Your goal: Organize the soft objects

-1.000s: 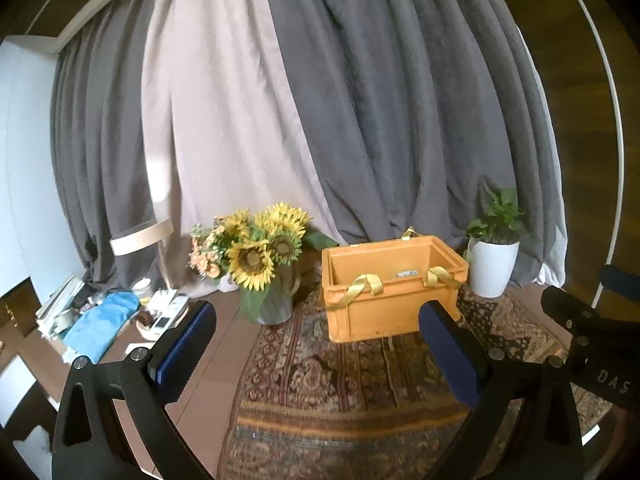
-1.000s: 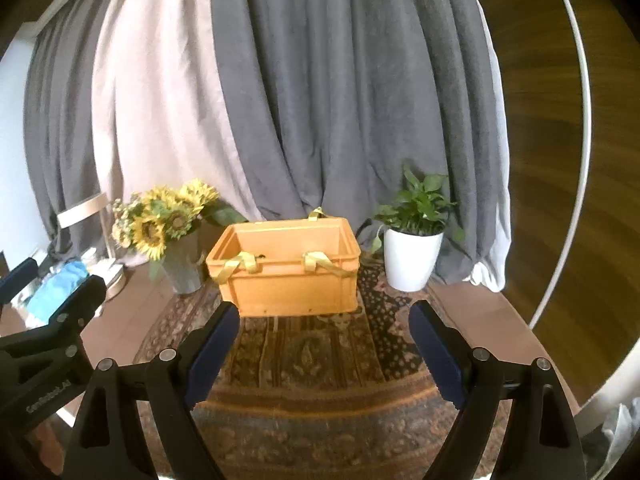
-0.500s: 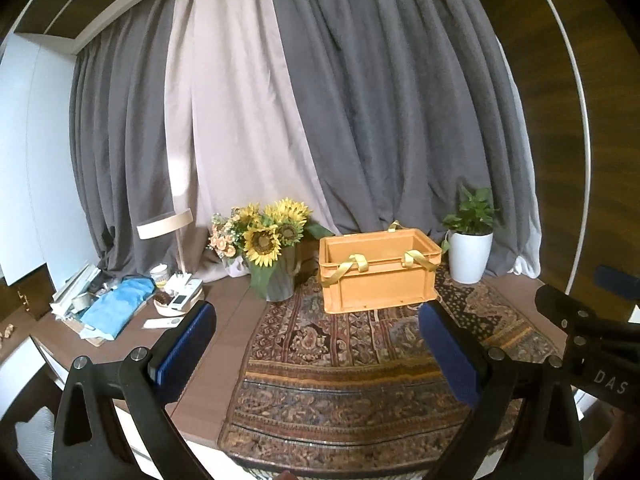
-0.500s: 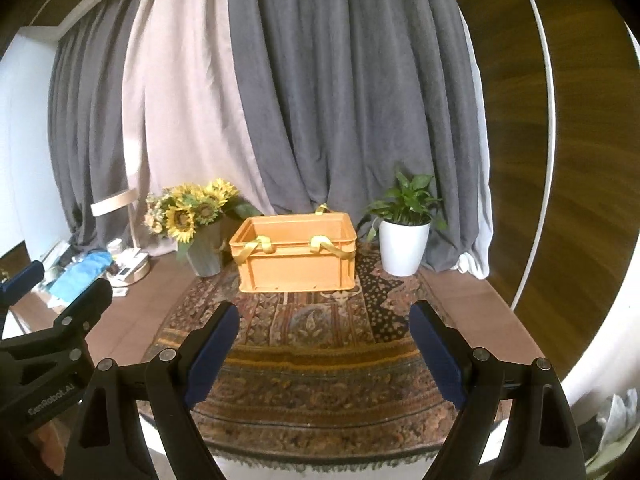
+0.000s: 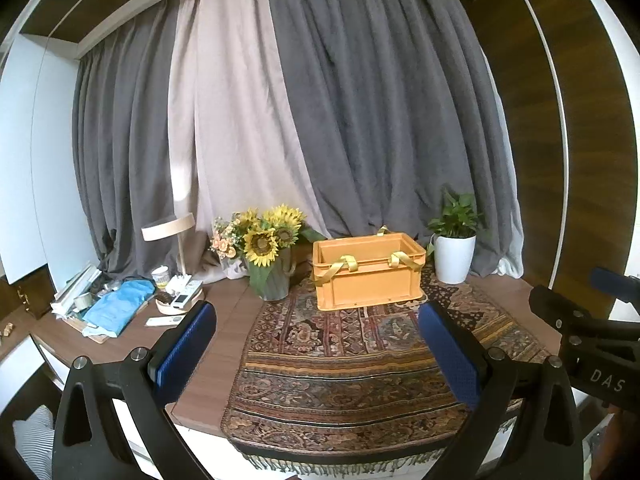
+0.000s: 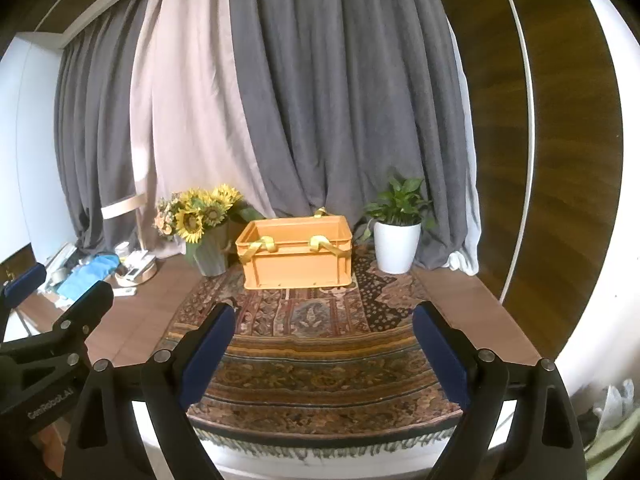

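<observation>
With both the left gripper and right gripper spread empty, nothing was in hand, so I judged my next move was hunting a soft thing for the orange crate mid-frame.

I pull both grippers back from the crate: it sits farther off now, and the rug's fringed near edge and the table's front edge come into view. My right gripper's jaws have just been opening, nothing between them.
</observation>
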`<state>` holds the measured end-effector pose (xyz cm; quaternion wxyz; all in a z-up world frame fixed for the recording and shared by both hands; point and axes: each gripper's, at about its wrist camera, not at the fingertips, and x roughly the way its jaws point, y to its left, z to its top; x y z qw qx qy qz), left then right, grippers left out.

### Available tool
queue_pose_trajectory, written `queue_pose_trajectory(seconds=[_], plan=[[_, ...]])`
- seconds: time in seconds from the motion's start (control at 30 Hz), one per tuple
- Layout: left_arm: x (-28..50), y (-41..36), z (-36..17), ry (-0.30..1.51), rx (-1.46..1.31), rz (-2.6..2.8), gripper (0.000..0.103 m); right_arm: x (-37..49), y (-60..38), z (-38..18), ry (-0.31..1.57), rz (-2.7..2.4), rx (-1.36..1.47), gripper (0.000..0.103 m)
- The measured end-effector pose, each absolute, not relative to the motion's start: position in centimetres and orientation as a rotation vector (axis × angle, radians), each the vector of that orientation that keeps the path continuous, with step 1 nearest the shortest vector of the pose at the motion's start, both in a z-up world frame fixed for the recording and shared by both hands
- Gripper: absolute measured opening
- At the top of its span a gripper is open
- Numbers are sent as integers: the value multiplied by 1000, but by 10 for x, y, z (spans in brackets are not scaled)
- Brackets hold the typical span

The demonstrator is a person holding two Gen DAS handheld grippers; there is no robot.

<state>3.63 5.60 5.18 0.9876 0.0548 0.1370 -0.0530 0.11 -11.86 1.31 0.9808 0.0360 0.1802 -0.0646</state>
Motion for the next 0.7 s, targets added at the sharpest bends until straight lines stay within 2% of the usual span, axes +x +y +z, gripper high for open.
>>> queue_pose_trajectory(seconds=[0.7], plan=[[17,61,58,250,101,-138,103,-15,-114,19,347,-142,61,91]])
